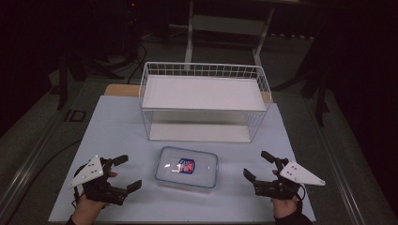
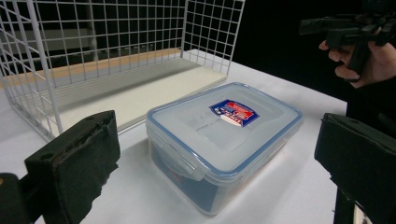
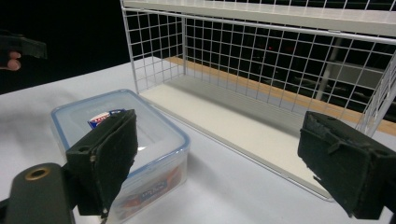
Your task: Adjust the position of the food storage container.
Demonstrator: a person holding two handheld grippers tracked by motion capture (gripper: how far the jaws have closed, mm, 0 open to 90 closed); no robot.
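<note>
— Where's the box [image 1: 187,167]?
— On the table [image 1: 117,126], lid clipped on, just in front of the wire rack [image 1: 205,101], midway between both hands. Untouched so far.
— Left gripper [image 1: 127,174]?
— Jaws wide apart, holding nothing, off to the box's left. Same for the right gripper [image 1: 256,166]: spread wide, nothing between.
— So nothing done yet?
— Looks that way; probably lifting into the rack to come.
— Anything extra close up?
— Left gripper view: blue seal, side latch, red-and-blue label. From above, label just a smudge.
</note>
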